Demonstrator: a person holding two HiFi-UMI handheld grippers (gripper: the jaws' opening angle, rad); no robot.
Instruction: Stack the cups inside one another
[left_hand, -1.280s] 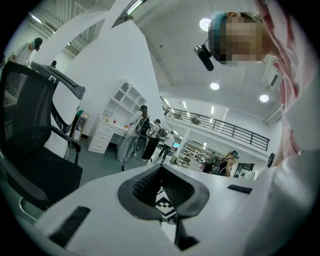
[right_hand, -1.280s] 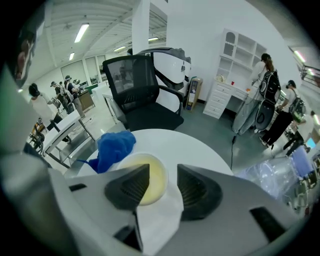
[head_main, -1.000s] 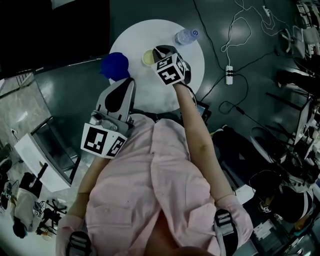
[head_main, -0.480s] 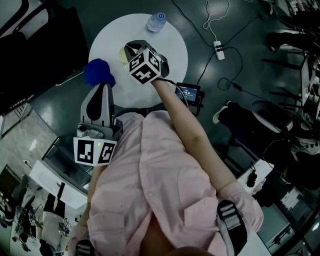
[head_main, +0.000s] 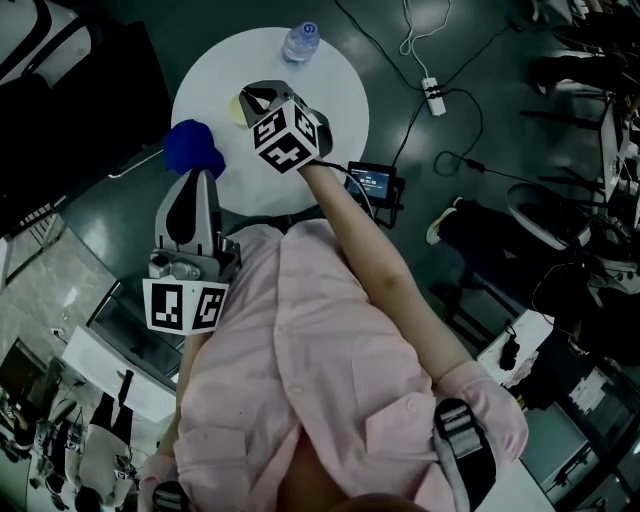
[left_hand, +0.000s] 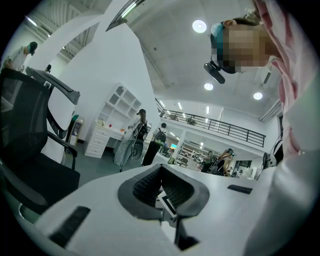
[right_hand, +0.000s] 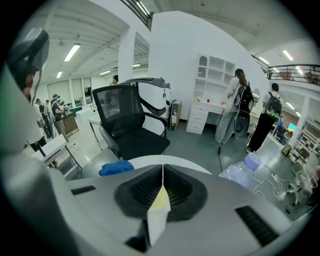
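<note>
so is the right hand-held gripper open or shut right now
Shut. In the right gripper view the right hand-held gripper has its jaws pinched on the thin wall of a pale yellow cup.

Dark grey floor (head_main: 470, 110) with white power strip (head_main: 432, 97) at upper right, round white table (head_main: 340, 90) upper centre, black mesh chair (right_hand: 127, 125), white shelving (right_hand: 210, 75) against white wall, round ceiling lights (left_hand: 199, 26), railed mezzanine (left_hand: 225, 127).

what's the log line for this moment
right gripper shut on cup wall, over table | left gripper shut, empty
</note>
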